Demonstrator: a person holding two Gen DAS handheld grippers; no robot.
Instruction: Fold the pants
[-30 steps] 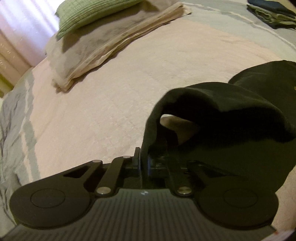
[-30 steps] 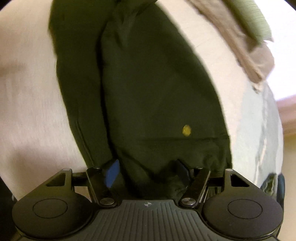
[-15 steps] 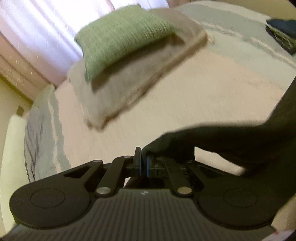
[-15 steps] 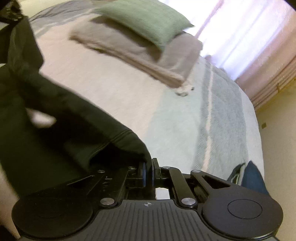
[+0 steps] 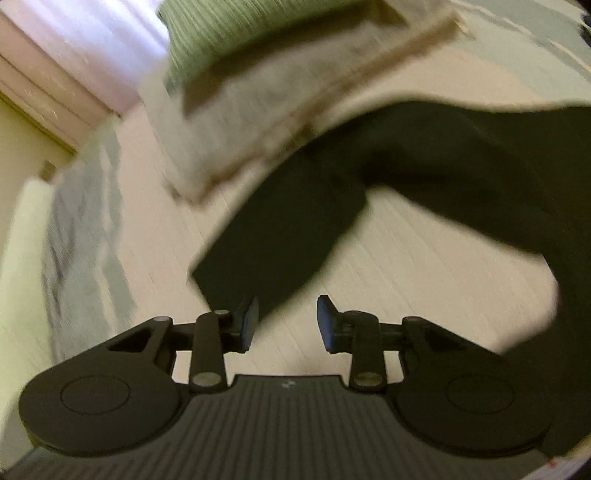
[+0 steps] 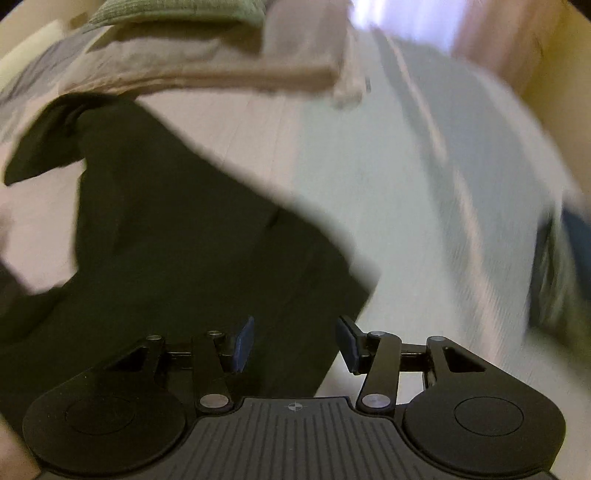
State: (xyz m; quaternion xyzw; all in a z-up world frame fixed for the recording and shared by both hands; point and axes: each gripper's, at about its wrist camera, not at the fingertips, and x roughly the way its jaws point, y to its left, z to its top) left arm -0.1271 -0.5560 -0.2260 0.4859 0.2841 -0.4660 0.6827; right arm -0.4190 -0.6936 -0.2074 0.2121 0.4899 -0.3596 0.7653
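Dark, near-black pants lie spread on the pale bed cover, one leg end just ahead of my left gripper, which stands open with nothing between its fingers. The cloth sweeps right and back around the view's right edge. In the right wrist view the same pants lie flat under and ahead of my right gripper, also open; dark cloth shows behind the gap, not pinched. Both views are motion-blurred.
A beige folded blanket with a green pillow on it sits at the head of the bed. Curtains hang behind. A dark blue and green pile lies at the right edge.
Both grippers were shut on the lifted pants half a second ago; now both are open and the pants lie laid out on the bed ahead of them.
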